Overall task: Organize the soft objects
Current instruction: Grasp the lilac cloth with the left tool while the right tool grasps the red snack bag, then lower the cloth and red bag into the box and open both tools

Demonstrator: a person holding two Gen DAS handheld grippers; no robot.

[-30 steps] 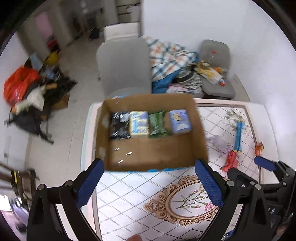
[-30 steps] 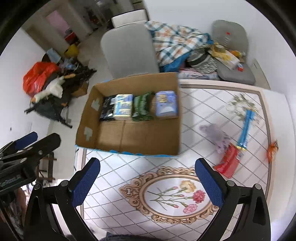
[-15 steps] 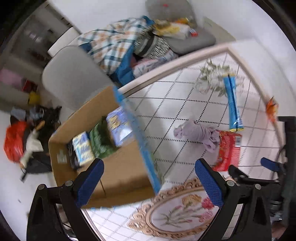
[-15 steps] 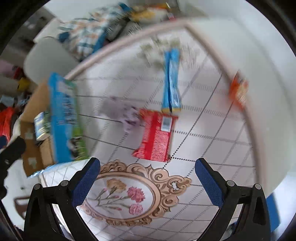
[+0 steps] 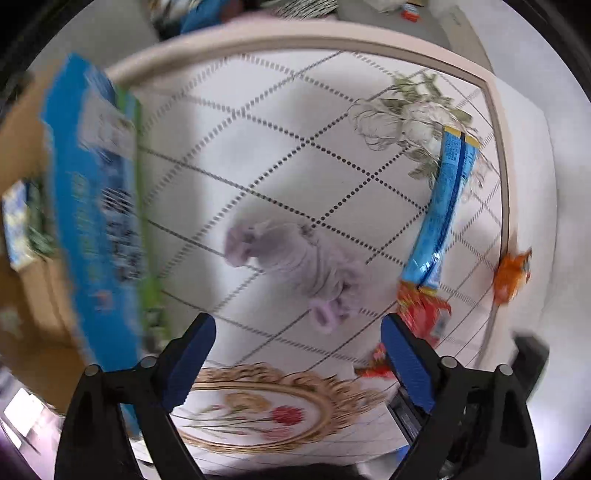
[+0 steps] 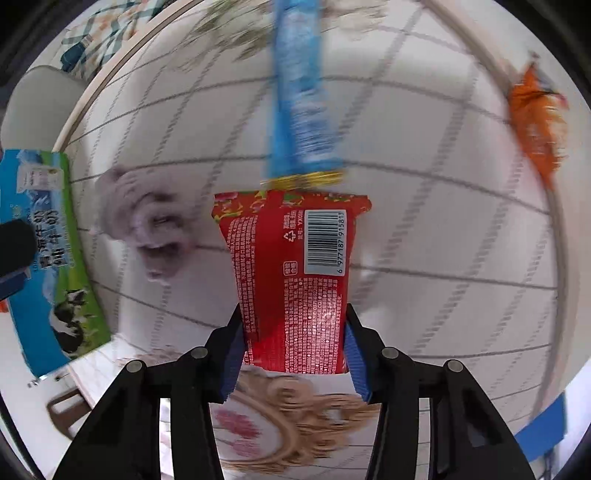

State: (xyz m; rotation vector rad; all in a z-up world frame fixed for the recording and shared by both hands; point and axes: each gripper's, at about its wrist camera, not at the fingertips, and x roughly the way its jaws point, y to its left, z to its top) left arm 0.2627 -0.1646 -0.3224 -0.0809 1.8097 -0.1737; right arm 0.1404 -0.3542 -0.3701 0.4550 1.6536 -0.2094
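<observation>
- Tiled tabletop (image 5: 258,155) fills both views, with the blue-sided box (image 5: 96,206) at left of frame.
- My right gripper (image 6: 291,354) is clamped on the red packet (image 6: 295,273), centre frame.
- My left gripper (image 5: 295,363) is spread wide, holding nothing, just below the lilac cloth (image 5: 295,254).
- Blue packet (image 5: 443,210) lies upper right.

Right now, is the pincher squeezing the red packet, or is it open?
Squeezing. The right gripper has its blue pads pressed against both sides of the red packet. The left gripper is open, holding nothing.

A home: patterned tablecloth (image 5: 295,122), plaid bedding (image 6: 110,22) (rumpled) behind
</observation>
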